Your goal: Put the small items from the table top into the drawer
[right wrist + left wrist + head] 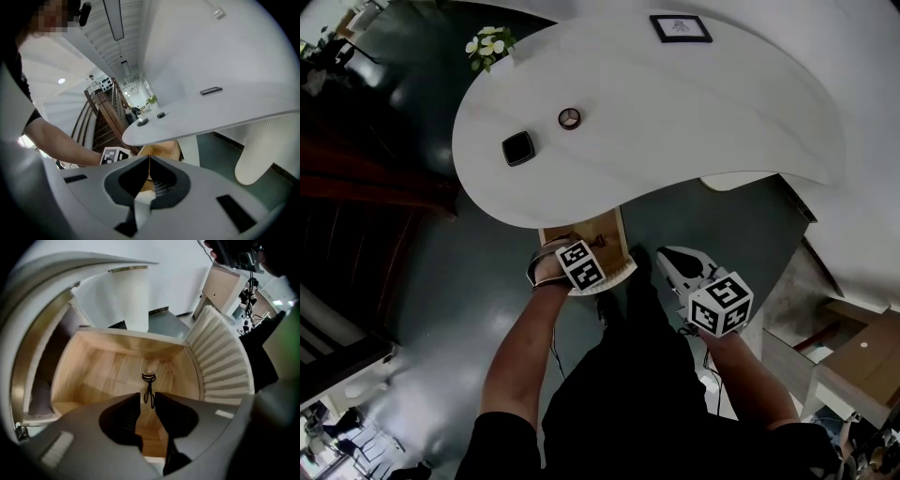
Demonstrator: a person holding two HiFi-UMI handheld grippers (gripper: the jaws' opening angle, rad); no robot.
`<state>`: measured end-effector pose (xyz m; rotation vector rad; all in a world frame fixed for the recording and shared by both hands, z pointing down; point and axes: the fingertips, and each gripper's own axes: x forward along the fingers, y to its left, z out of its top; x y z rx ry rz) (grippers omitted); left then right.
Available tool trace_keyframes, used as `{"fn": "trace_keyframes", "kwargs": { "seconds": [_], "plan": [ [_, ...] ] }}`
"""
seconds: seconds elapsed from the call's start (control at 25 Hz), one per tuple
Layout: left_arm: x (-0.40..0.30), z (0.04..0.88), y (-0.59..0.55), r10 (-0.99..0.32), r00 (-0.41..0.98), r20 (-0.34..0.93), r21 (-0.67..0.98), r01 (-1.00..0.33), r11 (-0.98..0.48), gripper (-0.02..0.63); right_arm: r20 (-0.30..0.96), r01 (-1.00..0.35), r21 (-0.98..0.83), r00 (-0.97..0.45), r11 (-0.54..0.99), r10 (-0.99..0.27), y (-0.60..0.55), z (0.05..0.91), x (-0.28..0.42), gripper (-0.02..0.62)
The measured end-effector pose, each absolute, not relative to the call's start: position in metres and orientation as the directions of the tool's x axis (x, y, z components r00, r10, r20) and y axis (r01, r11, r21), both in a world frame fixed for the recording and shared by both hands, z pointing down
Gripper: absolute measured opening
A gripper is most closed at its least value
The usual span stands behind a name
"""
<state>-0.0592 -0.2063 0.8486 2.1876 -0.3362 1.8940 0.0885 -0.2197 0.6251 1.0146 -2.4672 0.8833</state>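
Curler lay in the drawer, left gripper slightly spread above it, right gripper pressed together, empty. Black box and ring on the table looked left to do.

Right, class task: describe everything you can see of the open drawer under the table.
The drawer is pulled out from under the white table. Its floor and walls look like pale, bare wood; a ribbed white panel curves along one side. A thin black scissor-like tool lies on the floor. The left gripper hovers over it, jaws slightly apart.
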Motion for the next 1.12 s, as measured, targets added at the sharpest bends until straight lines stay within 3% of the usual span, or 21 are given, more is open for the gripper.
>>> {"fn": "trace_keyframes", "kwargs": {
  "seconds": [0.36,0.64,0.84,1.0,1.12],
  "plan": [
    [-0.075,0.741,-0.209,-0.228,0.326,0.918,-0.017,-0.539,-0.842,0.106,0.453,-0.705,-0.359,-0.705,0.612,-0.546,-0.206,0.56,0.059,0.012],
    [-0.096,0.619,-0.206,-0.497,0.523,0.693,0.059,-0.727,-0.684,0.106,0.395,-0.692,-0.274,-0.715,0.668,-0.578,-0.183,0.493,0.031,0.012],
    [-0.113,0.542,-0.21,-0.667,0.531,0.522,0.053,-0.801,-0.596,0.104,0.339,-0.657,-0.207,-0.743,0.725,-0.577,-0.186,0.448,0.024,0.012],
    [-0.126,0.501,-0.2,-0.734,0.499,0.461,0.061,-0.843,-0.535,0.104,0.269,-0.635,-0.201,-0.768,0.746,-0.582,-0.188,0.414,0.023,0.012],
    [-0.125,0.472,-0.194,-0.773,0.485,0.41,0.067,-0.861,-0.505,0.067,0.196,-0.63,-0.199,-0.776,0.75,-0.6,-0.193,0.391,0.032,0.012]
  ]
}}
